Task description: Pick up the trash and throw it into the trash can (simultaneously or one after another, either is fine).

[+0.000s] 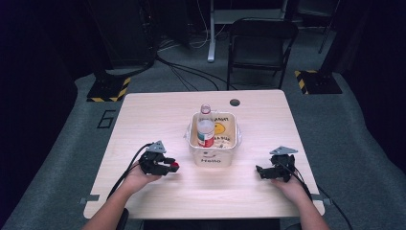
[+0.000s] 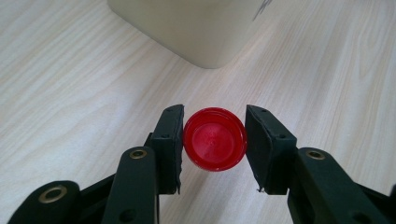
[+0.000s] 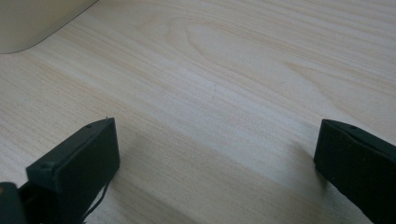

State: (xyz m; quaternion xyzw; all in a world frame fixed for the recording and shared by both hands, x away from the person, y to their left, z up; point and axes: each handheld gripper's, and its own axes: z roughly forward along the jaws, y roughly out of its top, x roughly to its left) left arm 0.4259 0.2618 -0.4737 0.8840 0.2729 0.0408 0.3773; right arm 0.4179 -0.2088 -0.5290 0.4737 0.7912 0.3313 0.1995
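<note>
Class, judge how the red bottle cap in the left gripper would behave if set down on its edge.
The red bottle cap is round, so it would probably roll. It looks like stiff plastic, small and likely light. The left gripper holds it by its rim, which may slip.

Ahead of the left gripper, the cream plastic bin ran off the top edge, so just one rounded lower corner was visible. Beyond the right gripper, that bin was a blurred corner cut by the top-left edge. From above, the clear plastic bottle inside it had a red label too small to read, and its base was hidden by the bin's wall.
</note>
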